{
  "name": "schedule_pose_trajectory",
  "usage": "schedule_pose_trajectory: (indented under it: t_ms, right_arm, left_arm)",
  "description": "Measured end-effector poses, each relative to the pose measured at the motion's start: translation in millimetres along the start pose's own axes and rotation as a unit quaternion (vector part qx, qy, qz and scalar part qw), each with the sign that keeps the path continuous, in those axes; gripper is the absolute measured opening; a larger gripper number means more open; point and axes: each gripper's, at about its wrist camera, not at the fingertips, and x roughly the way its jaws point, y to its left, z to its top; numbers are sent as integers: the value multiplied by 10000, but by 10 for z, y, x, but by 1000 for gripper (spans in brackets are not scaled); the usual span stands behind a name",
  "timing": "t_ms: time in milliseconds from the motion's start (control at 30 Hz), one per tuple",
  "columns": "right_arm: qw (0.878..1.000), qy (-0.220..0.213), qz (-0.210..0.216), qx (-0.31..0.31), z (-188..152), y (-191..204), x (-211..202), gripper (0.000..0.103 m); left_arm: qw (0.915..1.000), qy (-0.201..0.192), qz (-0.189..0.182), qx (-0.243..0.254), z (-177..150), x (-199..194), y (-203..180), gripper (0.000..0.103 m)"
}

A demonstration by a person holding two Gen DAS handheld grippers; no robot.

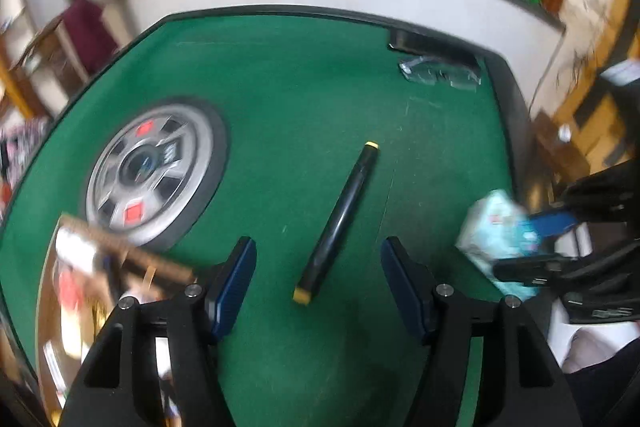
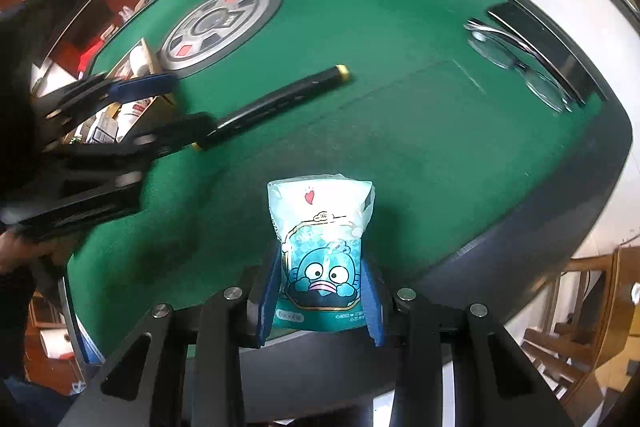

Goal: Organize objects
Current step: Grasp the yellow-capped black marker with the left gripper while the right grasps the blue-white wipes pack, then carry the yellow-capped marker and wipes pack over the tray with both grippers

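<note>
A black marker with yellow ends (image 1: 340, 223) lies on the green table (image 1: 300, 87). My left gripper (image 1: 318, 259) is open, its blue fingers on either side of the marker's near end, just above it. My right gripper (image 2: 320, 291) is shut on a light blue tissue pack with a cartoon fish (image 2: 322, 247), held above the table's near edge. That pack shows at the right of the left wrist view (image 1: 496, 231). In the right wrist view the marker (image 2: 280, 99) runs into the left gripper (image 2: 160, 107).
A grey round centre panel (image 1: 152, 171) is set into the table left of the marker. Clear glasses (image 1: 440, 73) lie by a black slot at the far right corner. A wooden box with small items (image 1: 100, 267) stands at the near left.
</note>
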Motion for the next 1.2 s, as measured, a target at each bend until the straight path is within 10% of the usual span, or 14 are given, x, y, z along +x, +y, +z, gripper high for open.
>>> schedule_pose_trajectory:
  t_ms: [233, 300, 367, 1200]
  right_arm:
    - [9996, -138, 24, 228, -186, -144, -151, 40]
    - [9993, -182, 1, 312, -221, -187, -188, 41]
    - [9990, -212, 17, 394, -231, -212, -199, 41]
    - [9978, -58, 654, -41, 118, 669, 134, 41]
  left_arm:
    - [9980, 422, -55, 458, 220, 486, -156, 59]
    - [9977, 506, -161, 418, 220, 587, -171, 18]
    - [9979, 533, -198, 321, 190, 638, -187, 14]
    - [9889, -583, -33, -1364, -998, -754, 104, 14]
